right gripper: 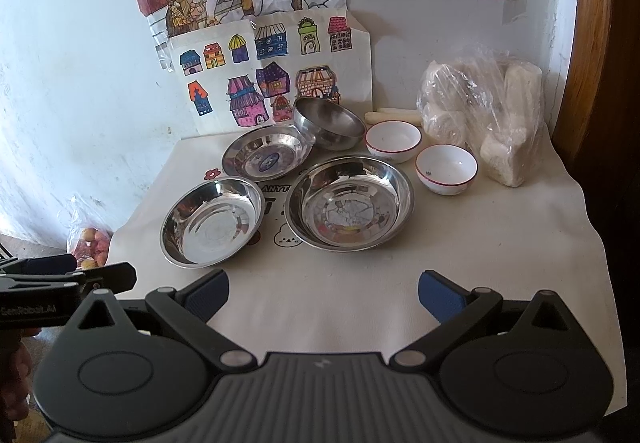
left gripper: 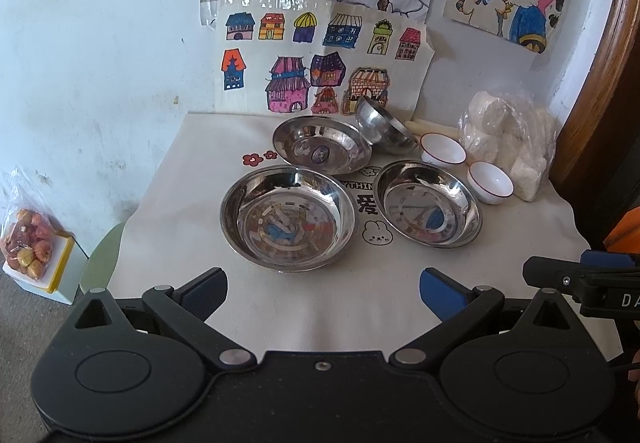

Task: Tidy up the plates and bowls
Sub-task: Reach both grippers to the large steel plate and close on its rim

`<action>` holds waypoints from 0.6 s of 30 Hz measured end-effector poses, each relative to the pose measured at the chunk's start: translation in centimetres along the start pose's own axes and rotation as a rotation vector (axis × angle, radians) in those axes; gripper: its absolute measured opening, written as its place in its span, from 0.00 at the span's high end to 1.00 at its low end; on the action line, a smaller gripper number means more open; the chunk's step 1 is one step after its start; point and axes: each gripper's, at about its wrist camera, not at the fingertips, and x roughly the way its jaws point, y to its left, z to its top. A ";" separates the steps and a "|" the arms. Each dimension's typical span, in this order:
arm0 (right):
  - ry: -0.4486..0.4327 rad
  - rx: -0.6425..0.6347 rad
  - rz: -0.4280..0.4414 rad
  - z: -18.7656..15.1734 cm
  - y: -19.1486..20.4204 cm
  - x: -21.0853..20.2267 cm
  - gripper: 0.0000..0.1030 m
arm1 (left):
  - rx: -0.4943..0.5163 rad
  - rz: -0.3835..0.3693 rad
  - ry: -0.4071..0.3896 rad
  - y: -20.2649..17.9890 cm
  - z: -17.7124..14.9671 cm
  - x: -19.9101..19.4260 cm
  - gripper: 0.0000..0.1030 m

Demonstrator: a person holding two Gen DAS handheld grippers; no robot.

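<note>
A white cloth-covered table (right gripper: 360, 283) against a wall. From left to right: three shallow steel plates (right gripper: 212, 227) (right gripper: 267, 157) (right gripper: 349, 203), a steel bowl (right gripper: 328, 123) tilted, seemingly resting on the back plate's rim, then two white bowls (right gripper: 393, 141) (right gripper: 446, 169). Left gripper (left gripper: 323, 289) and right gripper (right gripper: 323, 289) hover near the table's front edge, fingers spread wide, holding nothing.

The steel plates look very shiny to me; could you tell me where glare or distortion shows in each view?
Left wrist view: the near steel plate mirrors the wall drawings, with bright glints on its rim; fisheye bends the door frame. Right wrist view: the front-left plate has a washed-out white patch; corners are vignetted black.
</note>
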 end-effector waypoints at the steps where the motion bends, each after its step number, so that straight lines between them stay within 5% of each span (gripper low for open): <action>1: 0.002 0.001 0.001 0.1 -0.1 0.2 0.00 | -0.002 0.002 0.007 0.0 0.1 0.1 0.01; 9: 0.041 -0.008 0.019 0.6 -1.4 1.1 0.00 | -0.063 0.006 0.107 -0.5 0.6 2.5 0.01; 18: 0.088 -0.097 0.084 3.6 -5.2 3.4 0.00 | -0.296 0.015 0.132 -1.0 2.3 6.5 0.01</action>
